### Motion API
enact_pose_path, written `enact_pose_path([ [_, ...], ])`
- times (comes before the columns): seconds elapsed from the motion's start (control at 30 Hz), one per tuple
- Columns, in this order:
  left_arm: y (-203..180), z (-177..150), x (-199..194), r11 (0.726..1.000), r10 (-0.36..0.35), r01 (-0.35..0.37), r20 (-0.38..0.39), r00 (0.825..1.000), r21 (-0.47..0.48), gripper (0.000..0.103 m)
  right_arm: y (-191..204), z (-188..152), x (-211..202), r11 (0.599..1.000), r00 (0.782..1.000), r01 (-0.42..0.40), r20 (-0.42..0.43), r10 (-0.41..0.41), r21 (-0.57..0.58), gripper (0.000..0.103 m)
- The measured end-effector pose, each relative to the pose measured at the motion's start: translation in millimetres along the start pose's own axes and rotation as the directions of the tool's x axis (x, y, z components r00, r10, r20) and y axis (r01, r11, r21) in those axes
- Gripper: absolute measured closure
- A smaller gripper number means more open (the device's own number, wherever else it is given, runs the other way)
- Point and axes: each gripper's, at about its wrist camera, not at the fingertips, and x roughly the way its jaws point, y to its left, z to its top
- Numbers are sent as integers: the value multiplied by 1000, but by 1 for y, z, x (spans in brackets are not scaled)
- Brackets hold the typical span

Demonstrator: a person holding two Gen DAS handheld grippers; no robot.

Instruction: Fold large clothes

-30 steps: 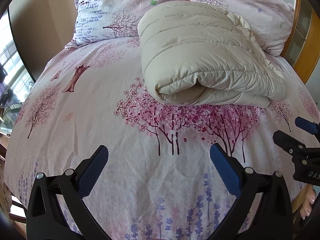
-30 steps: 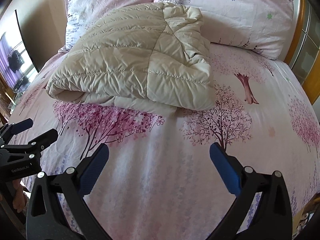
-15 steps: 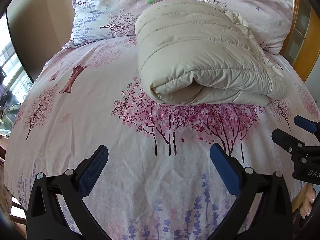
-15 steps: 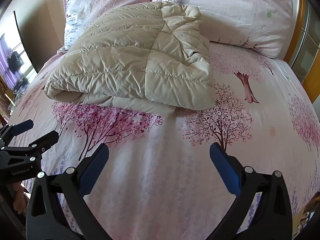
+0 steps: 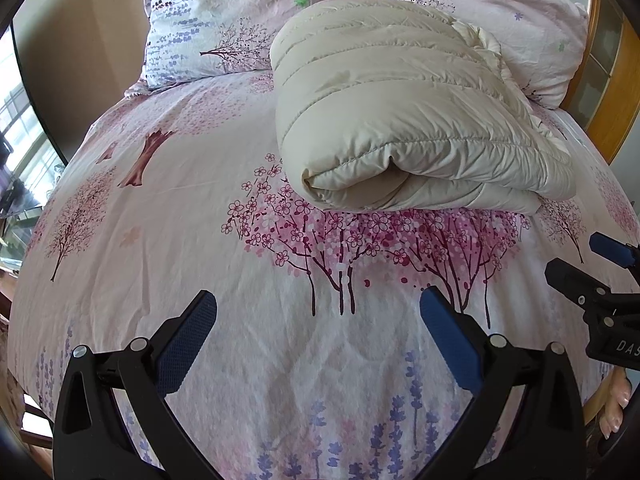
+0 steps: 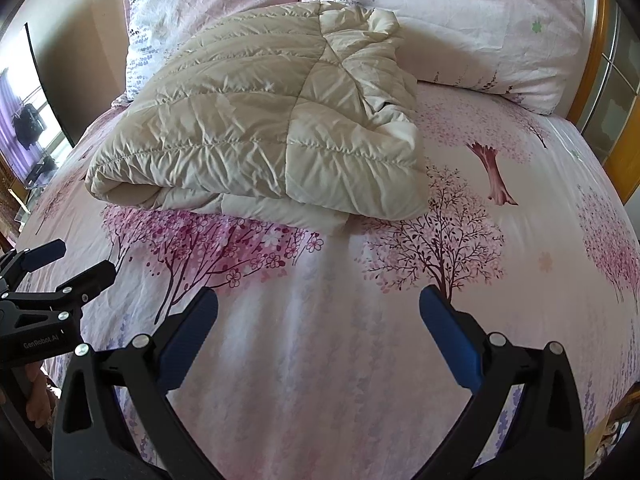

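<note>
The jacket [image 5: 404, 120] lies on the bed [image 5: 180, 240] as a thick, puffy bundle, folded over on itself, with its far end against the 2 pillows [image 5: 224, 12]. The folding seems to be finished, or almost. In the right wrist view the near right corner looks a little loose and uneven, so perhaps 1 small tidy-up is left; I cannot say for sure.

The left gripper [image 5: 318, 322] is spread wide and holds nothing. The right gripper [image 6: 318, 322] is also spread and empty. Both hang above the bare sheet near the foot side, well apart from the jacket. The jacket is ahead of them: to the front right of the left gripper and to the front left of the right gripper.
</note>
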Motion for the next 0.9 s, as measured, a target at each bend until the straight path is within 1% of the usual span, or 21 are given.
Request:
enact_pose_path([
  [0.9, 1, 1, 4, 1000, -2, 2, -9, 1000, 2, 1, 0, 1, 1, 1000, 1000, 4, -2, -4, 4, 2],
])
